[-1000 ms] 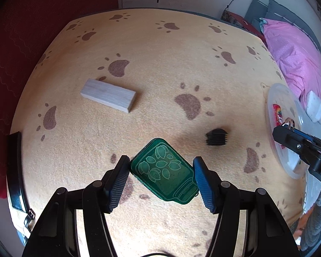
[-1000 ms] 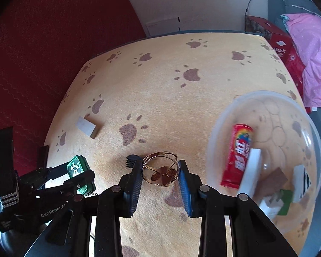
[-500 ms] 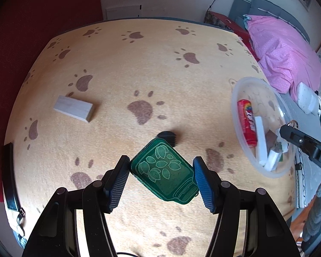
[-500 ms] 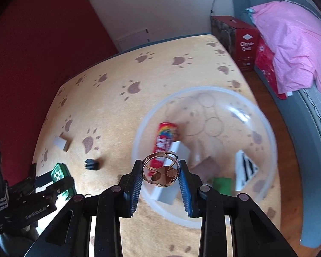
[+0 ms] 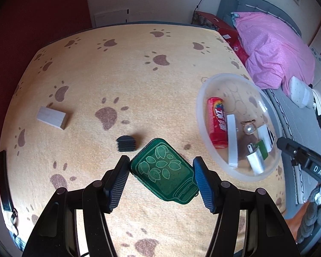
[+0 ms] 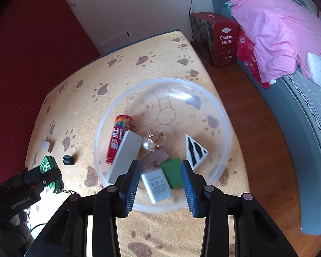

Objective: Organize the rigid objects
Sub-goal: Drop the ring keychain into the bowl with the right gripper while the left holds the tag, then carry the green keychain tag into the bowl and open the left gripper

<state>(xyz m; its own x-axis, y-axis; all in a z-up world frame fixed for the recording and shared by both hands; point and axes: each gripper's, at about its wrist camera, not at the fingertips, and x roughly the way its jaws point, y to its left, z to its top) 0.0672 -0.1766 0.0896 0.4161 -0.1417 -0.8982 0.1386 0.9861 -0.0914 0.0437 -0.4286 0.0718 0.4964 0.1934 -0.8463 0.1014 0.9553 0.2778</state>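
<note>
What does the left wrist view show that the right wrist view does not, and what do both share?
Only the left wrist view shows the green tin's leaf-printed face clamped in the left gripper.

Only the right wrist view shows the red quilt box and the right gripper, jaws opening with nothing between them.

Both show the clear bowl holding the red tube and the ring, plus the wooden block and black cap.

Gold ring (image 6: pixel 153 142) in the bowl (image 6: pixel 224 115) is blurred.

Green leaf-print tag (image 5: pixel 163 172) clamped tilted, gold pearl ring (image 6: pixel 152 141) in clear bowl (image 6: pixel 223 115), wood block (image 5: pixel 51 117) far left, black ribbed cap (image 5: pixel 127 143) near centre
</note>
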